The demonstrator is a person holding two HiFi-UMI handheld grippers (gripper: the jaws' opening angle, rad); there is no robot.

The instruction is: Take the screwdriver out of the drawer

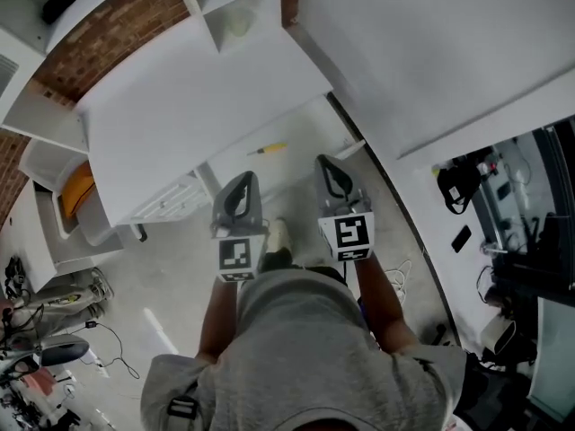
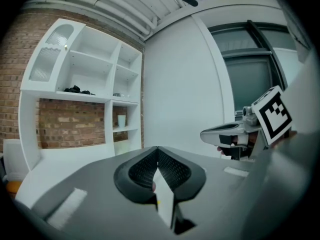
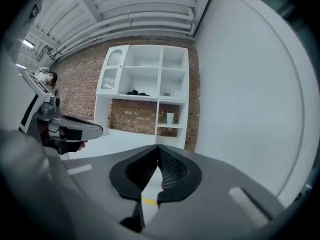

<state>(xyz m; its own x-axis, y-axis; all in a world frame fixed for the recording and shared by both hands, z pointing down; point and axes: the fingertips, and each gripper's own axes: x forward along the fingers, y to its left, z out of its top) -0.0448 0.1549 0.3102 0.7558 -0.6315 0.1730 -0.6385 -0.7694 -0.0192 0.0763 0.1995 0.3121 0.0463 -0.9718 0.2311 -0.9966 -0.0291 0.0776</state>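
A screwdriver [image 1: 268, 149] with a yellow handle lies on the pale surface just past the white desk's [image 1: 198, 97] front edge, ahead of and between both grippers. Its yellow handle [image 3: 148, 200] shows as a streak below the right jaws. Under the desk, a white drawer unit [image 1: 166, 200] sits to the left of my left gripper. My left gripper [image 1: 241, 180] [image 2: 157, 149] is shut with nothing in it. The right gripper [image 1: 329, 162] [image 3: 159, 148] is shut and empty too. Both are held side by side, pointing roughly level at the desk.
White shelves [image 3: 150, 79] on a brick wall stand behind the desk, with a cup [image 3: 170, 118] in one bay. A seat with an orange cushion [image 1: 76, 191] is at the left. A white wall [image 1: 431, 52] runs along the right, with cables and dark gear [image 1: 458, 187] past it.
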